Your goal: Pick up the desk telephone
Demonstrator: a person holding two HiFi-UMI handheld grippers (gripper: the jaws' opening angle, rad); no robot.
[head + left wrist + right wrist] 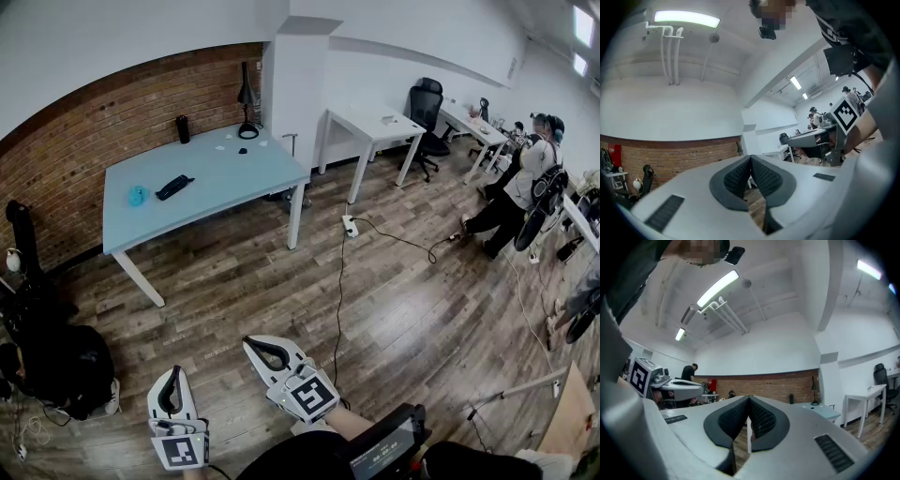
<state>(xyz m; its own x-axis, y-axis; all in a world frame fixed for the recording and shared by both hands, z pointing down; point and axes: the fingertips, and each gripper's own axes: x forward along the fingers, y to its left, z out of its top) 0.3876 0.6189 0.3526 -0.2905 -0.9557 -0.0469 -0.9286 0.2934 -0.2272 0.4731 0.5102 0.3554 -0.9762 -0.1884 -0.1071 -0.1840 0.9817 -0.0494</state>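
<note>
A black, elongated device that looks like the desk telephone (174, 187) lies on the light blue table (234, 173) far ahead, near the brick wall. Both grippers are held low, close to my body and well short of that table. My left gripper (172, 373) is shut with nothing between its pads (740, 176). To its right, my right gripper (255, 347) is also shut and empty, its pads (761, 420) pressed together. The gripper views look level across the room; in the right gripper view the table's far end (827, 412) shows, but not the telephone.
On the blue table stand a teal object (138, 195), a dark bottle (183, 128) and a black lamp (247, 103). A power strip (350, 226) with a long cable lies on the wood floor. White desks (373, 127), an office chair (427, 103), people (525, 178) at right, dark bags (56, 361) at left.
</note>
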